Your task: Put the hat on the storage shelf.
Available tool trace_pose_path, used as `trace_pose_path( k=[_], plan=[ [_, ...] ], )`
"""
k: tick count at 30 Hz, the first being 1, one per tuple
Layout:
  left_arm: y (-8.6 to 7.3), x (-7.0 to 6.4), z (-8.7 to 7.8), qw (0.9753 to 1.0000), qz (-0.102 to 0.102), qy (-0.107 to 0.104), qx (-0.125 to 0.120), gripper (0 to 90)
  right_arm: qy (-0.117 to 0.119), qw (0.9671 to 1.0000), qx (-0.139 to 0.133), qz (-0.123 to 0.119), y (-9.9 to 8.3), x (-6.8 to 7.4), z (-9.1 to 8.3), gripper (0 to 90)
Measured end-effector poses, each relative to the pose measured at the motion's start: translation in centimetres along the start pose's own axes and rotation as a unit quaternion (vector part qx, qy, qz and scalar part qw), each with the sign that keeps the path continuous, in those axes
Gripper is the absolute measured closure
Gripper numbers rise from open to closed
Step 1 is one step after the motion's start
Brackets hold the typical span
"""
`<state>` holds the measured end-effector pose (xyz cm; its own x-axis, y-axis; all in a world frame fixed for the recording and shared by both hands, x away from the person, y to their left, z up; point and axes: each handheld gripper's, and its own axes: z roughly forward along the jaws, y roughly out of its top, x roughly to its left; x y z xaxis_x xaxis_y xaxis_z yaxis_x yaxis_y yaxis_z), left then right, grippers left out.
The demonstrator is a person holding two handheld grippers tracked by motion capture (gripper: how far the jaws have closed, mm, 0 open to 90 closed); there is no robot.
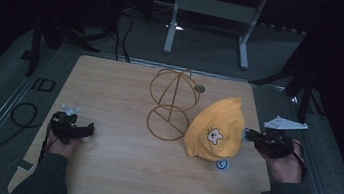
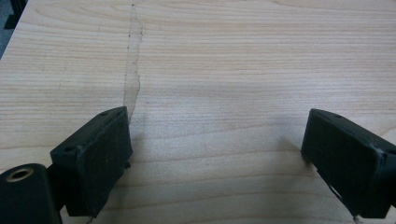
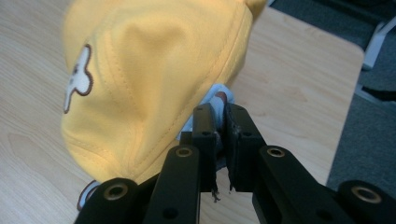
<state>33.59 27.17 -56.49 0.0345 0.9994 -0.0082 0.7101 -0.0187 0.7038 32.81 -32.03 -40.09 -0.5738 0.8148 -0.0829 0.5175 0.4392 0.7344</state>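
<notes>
Black jaws of the right gripper (image 3: 219, 116) are being seen at the bottom of the right gripper view, pressed nearly together on a pale blue strip at the edge of the yellow cap (image 3: 149, 74); the claw is being read as clenched on the cap, though how much fabric lies between the pads cannot be told. In the high view the cap (image 1: 216, 128), with its small cartoon patch facing the camera, is being held up at centre right of the frame, its lower edge close to the wooden table (image 1: 115, 170) and to a small round blue-and-white sticker (image 1: 222, 164). The right gripper (image 1: 250, 135) is being held at the cap's right side.

Just left of the cap, a gold wire hat stand (image 1: 171, 104) is standing upright at the centre of the frame, with its domed cage above a ring base.

At lower left of the high view the left gripper (image 1: 86, 129) is being held low over bare wood, well apart from the stand. In the left gripper view its jaws are being kept wide apart, released, with nothing between them.

The step in hand is being judged as carrying the cap to the stand. For this to be done well, the cap's opening should be turned downward and lifted above the dome before being lowered, and the free gripper could be used to steady the light wire base.
</notes>
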Motion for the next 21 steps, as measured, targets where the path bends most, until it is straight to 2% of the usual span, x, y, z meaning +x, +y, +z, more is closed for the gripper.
trace_pose_path(
  k=[4, 5, 10, 11, 17, 19, 21],
  plan=[
    [0.0, 0.0, 0.0, 1.0, 0.0, 0.0, 0.0, 8.6, -0.007, 0.9999, -0.003, -0.009, 0.9, 0.0, -0.7, 83.5],
    [0.0, 0.0, 0.0, 1.0, 0.0, 0.0, 0.0, 8.6, -0.014, 0.9998, -0.003, -0.012, 1.6, 0.0, -0.8, 83.5],
    [0.0, 0.0, 0.0, 1.0, 0.0, 0.0, 0.0, 8.6, -0.025, 0.9996, 0.004, -0.014, 2.7, 0.1, -0.5, 83.5],
    [0.0, 0.0, 0.0, 1.0, 0.0, 0.0, 0.001, 8.6, -0.031, 0.9994, 0.008, -0.011, 3.6, 0.2, -0.1, 83.5],
    [0.0, 0.0, 0.0, 1.0, 0.001, 0.0, 0.001, 8.6, -0.053, 0.9984, 0.016, -0.014, 5.7, 0.5, 0.5, 83.4],
    [0.0, 0.0, 0.0, 1.0, 0.0, 0.0, 0.0, 8.6, -0.057, 0.9979, 0.026, -0.018, 6.7, 0.4, 1.6, 83.1],
    [0.0, 0.0, 0.0, 1.0, -0.001, 0.0, 0.0, 8.6, -0.059, 0.9978, 0.031, -0.01, 7.2, 0.1, 2.6, 82.7]
  ],
)
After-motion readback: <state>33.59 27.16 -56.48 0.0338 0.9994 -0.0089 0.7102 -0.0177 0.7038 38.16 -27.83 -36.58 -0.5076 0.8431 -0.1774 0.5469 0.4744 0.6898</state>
